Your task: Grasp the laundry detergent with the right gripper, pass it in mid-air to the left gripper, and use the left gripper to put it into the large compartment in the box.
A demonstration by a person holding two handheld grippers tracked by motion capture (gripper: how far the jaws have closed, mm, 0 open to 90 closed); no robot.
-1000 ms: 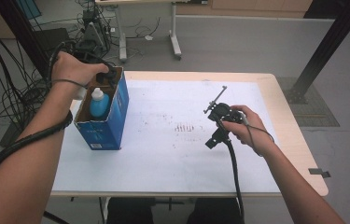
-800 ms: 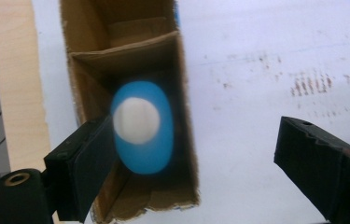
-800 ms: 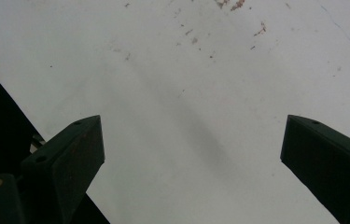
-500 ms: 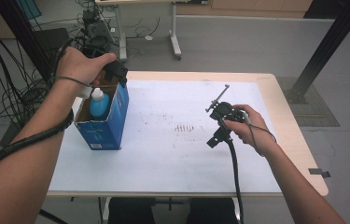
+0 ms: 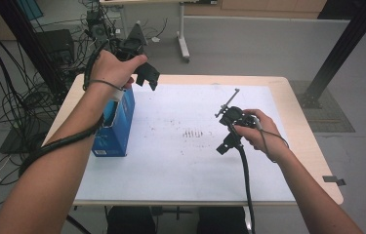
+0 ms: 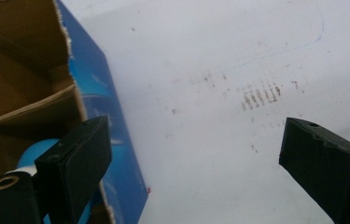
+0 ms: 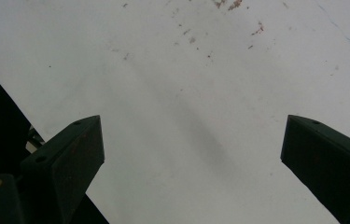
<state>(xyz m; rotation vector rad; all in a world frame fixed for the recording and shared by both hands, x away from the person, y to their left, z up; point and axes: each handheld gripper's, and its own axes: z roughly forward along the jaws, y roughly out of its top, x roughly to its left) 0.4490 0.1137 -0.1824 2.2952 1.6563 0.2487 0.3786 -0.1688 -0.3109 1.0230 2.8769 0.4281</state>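
One blue carton (image 5: 117,124) stands upright at the left edge of the table (image 5: 180,170), top flaps open. Inside it sits one bottle (image 6: 39,151) with a light blue body, visible in the left gripper view just behind the left jaw; its upright stance in the carton suggests it was placed there for storage or transport.

The left tongs (image 5: 147,78) are held above the table, just beyond the carton's far top corner. Their jaws have just been opening and now stand wide apart with nothing between them; in the left gripper view only the bare white table surface lies in the gap. This released state, clear of the carton mouth, is judged consistent with a completed deposit of the bottle.

The right tongs (image 5: 229,127) are held low over the right half of the table, well apart from the carton. Their jaws are spread and empty, over bare table. They appear parked out of the working area so as not to obstruct the left hand (image 5: 114,68).

Count: one carton, one bottle, two tongs, one table.
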